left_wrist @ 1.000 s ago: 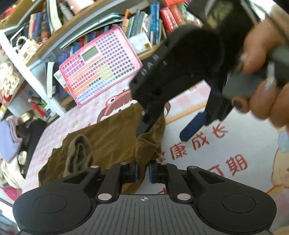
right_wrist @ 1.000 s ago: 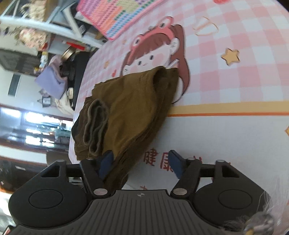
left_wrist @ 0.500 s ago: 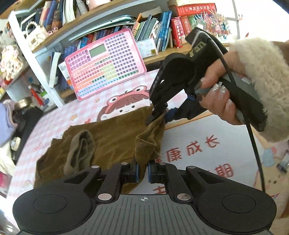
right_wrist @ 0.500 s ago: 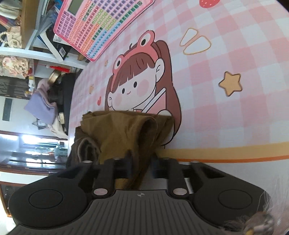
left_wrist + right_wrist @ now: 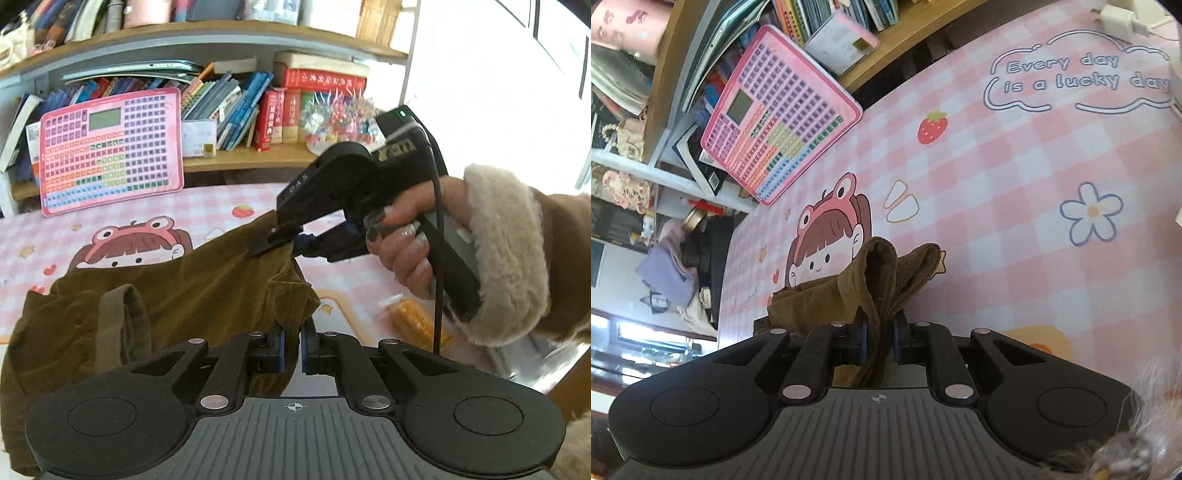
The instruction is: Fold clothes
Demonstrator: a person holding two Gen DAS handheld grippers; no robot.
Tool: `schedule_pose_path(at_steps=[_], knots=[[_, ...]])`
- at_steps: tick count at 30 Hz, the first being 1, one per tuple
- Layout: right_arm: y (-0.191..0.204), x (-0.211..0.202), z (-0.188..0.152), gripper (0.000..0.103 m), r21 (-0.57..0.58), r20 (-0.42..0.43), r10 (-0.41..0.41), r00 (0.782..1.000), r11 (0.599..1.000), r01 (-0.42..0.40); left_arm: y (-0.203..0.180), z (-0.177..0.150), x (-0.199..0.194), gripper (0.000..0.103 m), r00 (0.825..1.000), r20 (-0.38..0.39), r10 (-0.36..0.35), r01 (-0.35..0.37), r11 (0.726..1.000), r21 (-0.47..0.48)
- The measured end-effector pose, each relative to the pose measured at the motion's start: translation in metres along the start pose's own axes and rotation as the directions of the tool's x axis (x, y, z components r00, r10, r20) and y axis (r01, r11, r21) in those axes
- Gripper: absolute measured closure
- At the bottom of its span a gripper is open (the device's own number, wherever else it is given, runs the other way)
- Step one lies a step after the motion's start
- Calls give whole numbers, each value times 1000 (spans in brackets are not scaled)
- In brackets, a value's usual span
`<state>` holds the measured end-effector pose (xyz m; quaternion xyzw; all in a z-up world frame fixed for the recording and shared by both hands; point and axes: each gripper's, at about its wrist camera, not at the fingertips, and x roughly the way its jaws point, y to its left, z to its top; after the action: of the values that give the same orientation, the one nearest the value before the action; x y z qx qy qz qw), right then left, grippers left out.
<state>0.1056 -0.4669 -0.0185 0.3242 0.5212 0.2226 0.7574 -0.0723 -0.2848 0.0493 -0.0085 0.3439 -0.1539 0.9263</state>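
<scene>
Garment (image 5: pixel 192 295) of brown corduroy lies on the pink checked tablecloth (image 5: pixel 1015 166), its right end lifted. Left gripper (image 5: pixel 293 349) is closed on the near corner, right gripper (image 5: pixel 877 341) closed on the far corner. Step, I judge: carrying this edge over for a fold. Next calls for moving both corners together leftward, since the long axis runs left-right.

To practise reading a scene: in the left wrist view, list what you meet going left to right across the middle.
Pink keyboard toy → brown garment → right gripper → hand → fleece cuff.
</scene>
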Motion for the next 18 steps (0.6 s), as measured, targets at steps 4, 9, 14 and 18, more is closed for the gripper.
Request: schedule_pose_path(at_steps=[4, 9, 14, 18], knots=[[25, -5, -3, 92, -41, 27, 35, 999, 999, -34, 18, -4, -17, 97, 998, 54, -13, 17, 997, -81], [74, -3, -7, 92, -133, 42, 101, 994, 987, -95, 57, -6, -50, 97, 990, 140, -20, 52, 972, -230], [125, 15, -21, 92, -210, 41, 125, 991, 971, -114, 101, -13, -75, 97, 982, 188, -19, 83, 937, -339], [156, 41, -35, 91, -242, 37, 102, 994, 966, -90, 139, -24, -86, 96, 983, 181, -35, 106, 910, -400]])
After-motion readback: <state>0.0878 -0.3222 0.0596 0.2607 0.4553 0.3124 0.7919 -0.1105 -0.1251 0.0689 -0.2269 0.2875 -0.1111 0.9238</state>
